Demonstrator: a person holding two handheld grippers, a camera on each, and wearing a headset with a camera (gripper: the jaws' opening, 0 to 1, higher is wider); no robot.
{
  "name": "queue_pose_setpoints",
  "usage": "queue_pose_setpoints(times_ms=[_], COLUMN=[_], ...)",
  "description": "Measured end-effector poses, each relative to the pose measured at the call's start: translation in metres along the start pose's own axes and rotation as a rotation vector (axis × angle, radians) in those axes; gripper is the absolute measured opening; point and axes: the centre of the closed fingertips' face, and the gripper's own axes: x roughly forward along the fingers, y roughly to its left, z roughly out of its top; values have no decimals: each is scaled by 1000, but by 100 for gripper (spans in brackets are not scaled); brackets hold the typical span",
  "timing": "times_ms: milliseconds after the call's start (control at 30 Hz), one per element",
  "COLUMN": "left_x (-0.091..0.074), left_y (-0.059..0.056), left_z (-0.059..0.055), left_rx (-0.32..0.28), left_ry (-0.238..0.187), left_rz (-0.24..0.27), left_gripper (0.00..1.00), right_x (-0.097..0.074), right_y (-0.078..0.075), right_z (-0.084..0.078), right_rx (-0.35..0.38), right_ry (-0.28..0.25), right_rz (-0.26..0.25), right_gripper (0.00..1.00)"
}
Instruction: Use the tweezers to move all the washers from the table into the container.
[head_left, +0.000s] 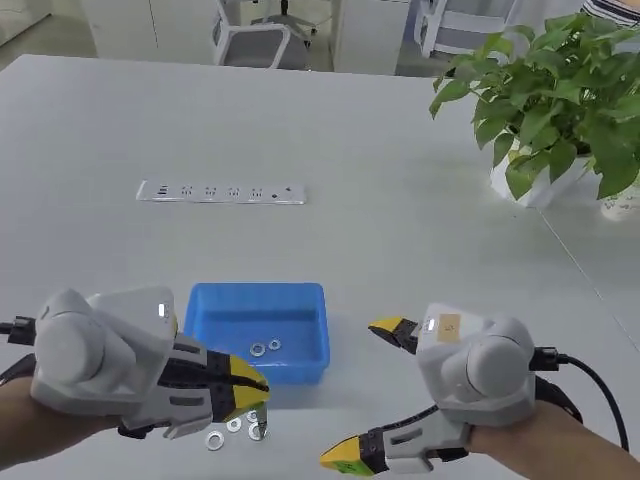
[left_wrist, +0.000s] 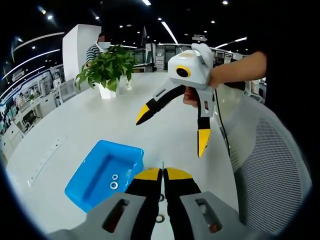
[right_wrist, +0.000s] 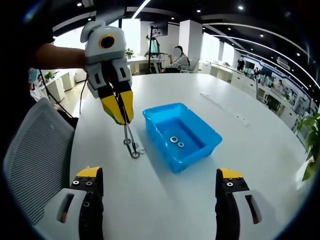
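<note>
A blue container (head_left: 300, 300) stands on the white table and holds two washers (head_left: 266, 347). Three more washers (head_left: 233, 427) lie on the table just in front of it. My left gripper (head_left: 245, 385) is shut on thin metal tweezers (right_wrist: 129, 137), whose tips (right_wrist: 134, 154) rest at one of the loose washers (right_wrist: 135, 154). In its own view the left gripper (left_wrist: 163, 174) has its jaws pressed together, with the container (left_wrist: 87, 192) to its left. To the right of the container my right gripper (head_left: 365, 395) is held open with nothing in it, and its own view shows its jaws wide apart (right_wrist: 160, 175).
A white power strip (head_left: 220, 192) lies further back on the table. A potted plant (head_left: 560, 110) stands at the far right. Office chairs (head_left: 255, 40) line the far side, and a grey mesh chair (left_wrist: 270, 165) sits behind the near table edge.
</note>
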Motion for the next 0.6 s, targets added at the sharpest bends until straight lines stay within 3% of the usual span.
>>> queue_pose_setpoints(times_ms=[433,600], left_x=[0,-1], left_y=[2,2], left_z=[-1,-2], left_rx=[-5,-11], left_ry=[-2,0], left_rz=[8,13], left_gripper=[6,6], right_x=[2,5], right_y=[3,11], right_z=[-1,1], right_rx=[1,-29], right_ry=[5,3], right_rz=[10,48], right_gripper=[91,84])
